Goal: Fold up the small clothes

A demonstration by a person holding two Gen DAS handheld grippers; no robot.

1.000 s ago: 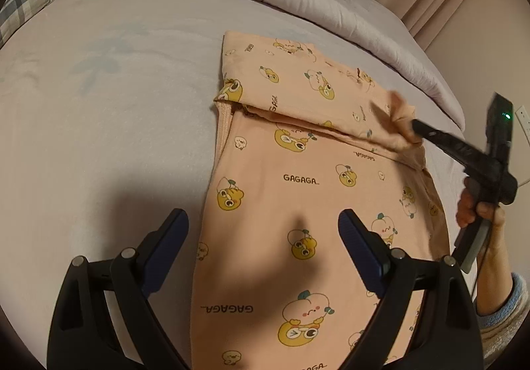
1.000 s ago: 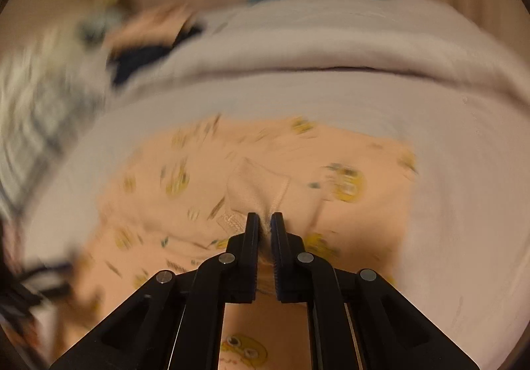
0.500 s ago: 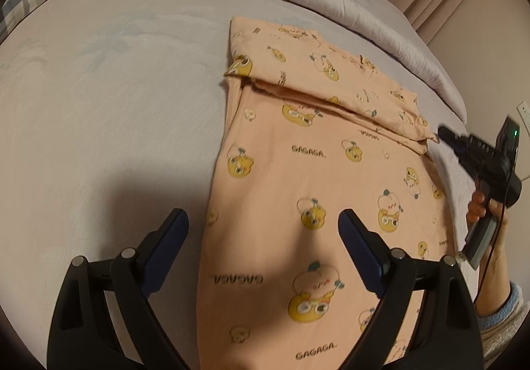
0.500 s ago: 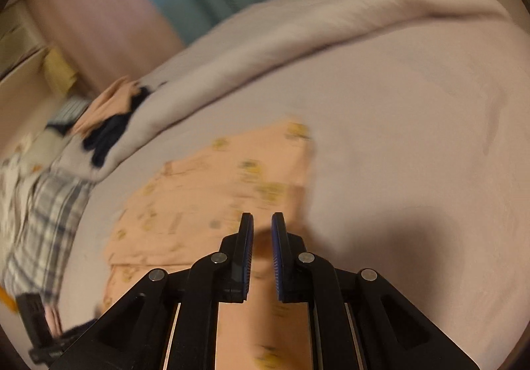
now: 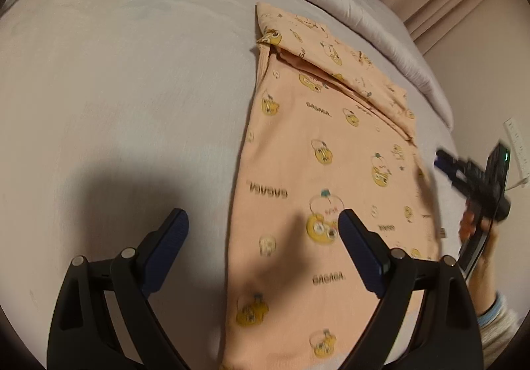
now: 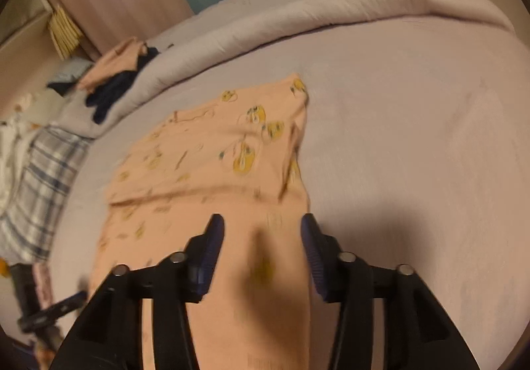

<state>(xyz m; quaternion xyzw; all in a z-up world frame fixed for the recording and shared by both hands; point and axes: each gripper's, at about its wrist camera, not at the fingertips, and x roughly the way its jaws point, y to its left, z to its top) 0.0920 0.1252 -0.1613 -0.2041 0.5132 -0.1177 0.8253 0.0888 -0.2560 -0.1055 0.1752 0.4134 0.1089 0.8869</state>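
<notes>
Two open tools above peach garment's near edge, bedsheet alongside.

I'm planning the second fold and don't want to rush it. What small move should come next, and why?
Probably lower both grippers to the near end of the peach garment. Its far end is already folded over, the rest lies flat on the bed, the left gripper is open, and the right gripper has just been opening with nothing held.
</notes>
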